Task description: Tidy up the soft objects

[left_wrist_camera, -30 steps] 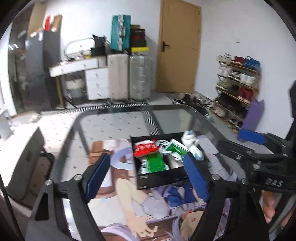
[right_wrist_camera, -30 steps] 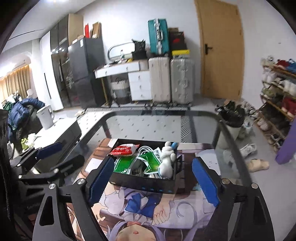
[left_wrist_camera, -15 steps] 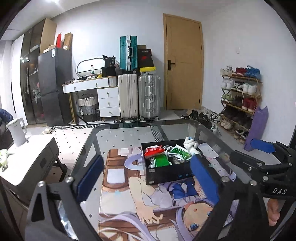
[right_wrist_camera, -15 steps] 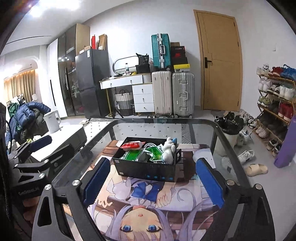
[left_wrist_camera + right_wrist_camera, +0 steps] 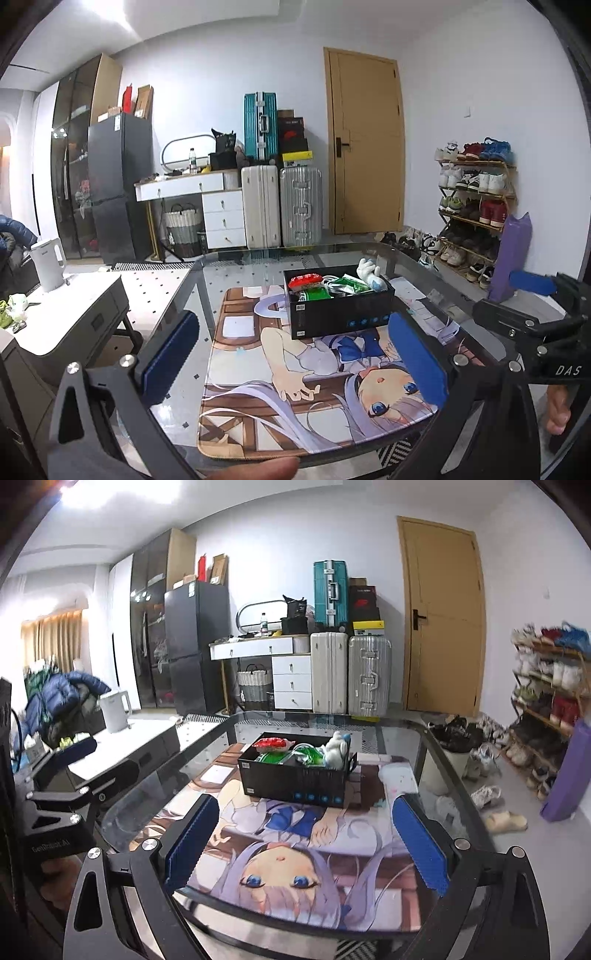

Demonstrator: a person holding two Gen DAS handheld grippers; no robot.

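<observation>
A black box [image 5: 340, 314] stands on an anime-print mat [image 5: 258, 369] on a glass table [image 5: 461, 321]. In it lie a red snack packet [image 5: 304, 280], green packets [image 5: 314, 294], white cable and a white plush toy [image 5: 367, 271]. My left gripper [image 5: 291, 319] hangs well short of the box, its jaws opening with nothing between them. In the right wrist view the same box [image 5: 295, 779], red packet [image 5: 272, 743] and plush [image 5: 334, 751] sit beyond my right gripper [image 5: 306, 800], which is open and holds nothing.
A low white side table with a kettle [image 5: 48, 264] stands left of the glass table. A shoe rack [image 5: 476, 206] and a purple upright thing [image 5: 511, 254] are on the right. Suitcases [image 5: 349, 675], drawers and a door line the back wall. Slippers [image 5: 504, 821] lie on the floor.
Both grippers have drawn back from the box toward the table's near edge, so it looks smaller and farther. The left jaws have spread wider, the right slightly.
</observation>
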